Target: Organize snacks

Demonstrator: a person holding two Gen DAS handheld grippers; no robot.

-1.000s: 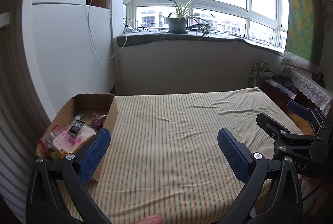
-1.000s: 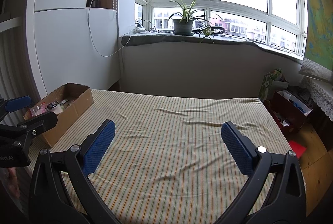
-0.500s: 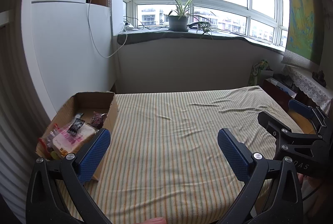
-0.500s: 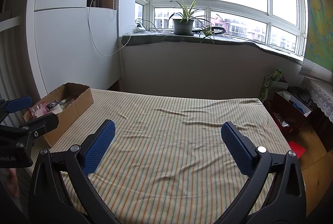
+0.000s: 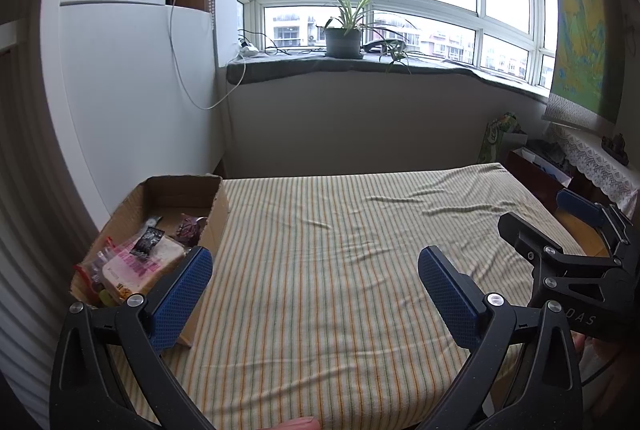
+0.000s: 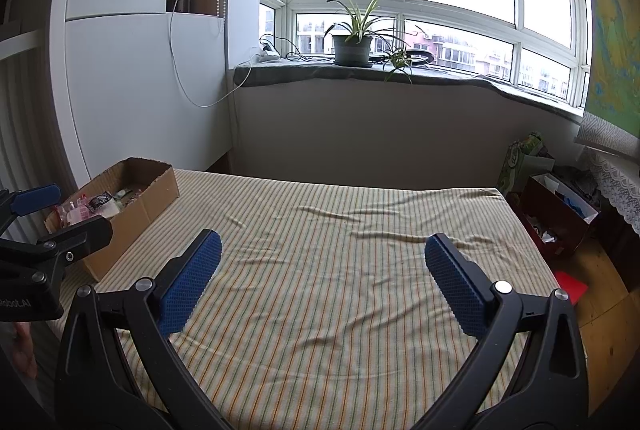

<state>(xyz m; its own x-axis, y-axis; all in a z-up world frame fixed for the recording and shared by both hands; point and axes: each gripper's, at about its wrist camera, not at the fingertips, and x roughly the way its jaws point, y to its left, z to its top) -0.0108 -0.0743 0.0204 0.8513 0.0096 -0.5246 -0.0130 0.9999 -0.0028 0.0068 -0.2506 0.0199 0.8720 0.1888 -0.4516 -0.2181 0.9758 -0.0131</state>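
Note:
A brown cardboard box sits at the left edge of the striped bed; it also shows in the right wrist view. It holds several snack packets, among them a pink and white pack and a small black sachet. My left gripper is open and empty above the bed's near edge, just right of the box. My right gripper is open and empty over the bed's near middle. The right gripper also shows in the left wrist view, and the left gripper in the right wrist view.
The bed sheet is striped and wrinkled. A white cabinet stands left of the box. A potted plant stands on the window sill. Bags and a red box sit on the floor at the right.
Both grippers have stayed open and nearly still; the views have shifted only slightly.

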